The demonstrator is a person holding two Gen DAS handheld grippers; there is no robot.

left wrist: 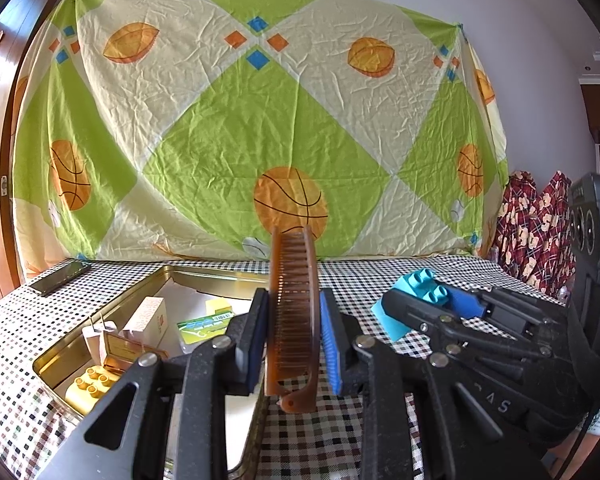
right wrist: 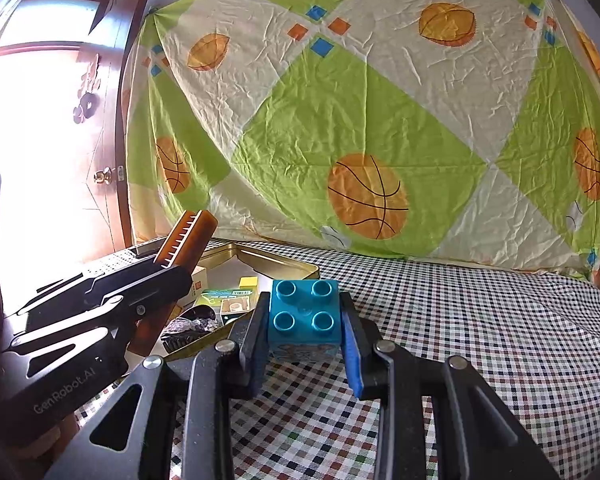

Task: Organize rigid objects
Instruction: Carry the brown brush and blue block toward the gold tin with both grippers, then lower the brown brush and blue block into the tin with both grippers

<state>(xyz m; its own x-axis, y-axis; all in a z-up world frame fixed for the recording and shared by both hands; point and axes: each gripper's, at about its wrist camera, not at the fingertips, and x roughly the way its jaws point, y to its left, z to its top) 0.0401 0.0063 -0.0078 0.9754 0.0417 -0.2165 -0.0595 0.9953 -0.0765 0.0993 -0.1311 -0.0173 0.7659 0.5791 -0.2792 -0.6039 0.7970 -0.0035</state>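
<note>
The left gripper [left wrist: 294, 332] pinches a brown comb [left wrist: 294, 312] upright on its edge, above the near right rim of a gold tin tray [left wrist: 204, 271] on the checked tablecloth [left wrist: 380, 432]. Inside the tray, from 8 to 11 o'clock of the comb, lie a yellow brick [left wrist: 89, 389], a white carton [left wrist: 148, 318] and a green packet [left wrist: 206, 326]. At 3 o'clock, the right gripper [right wrist: 305, 334] clamps a teal brick [right wrist: 304, 316], studs up, over the cloth outside the tray.

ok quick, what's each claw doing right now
left claw: closed on the brown comb, held upright
right claw: closed on the blue toy brick, studs up
</note>
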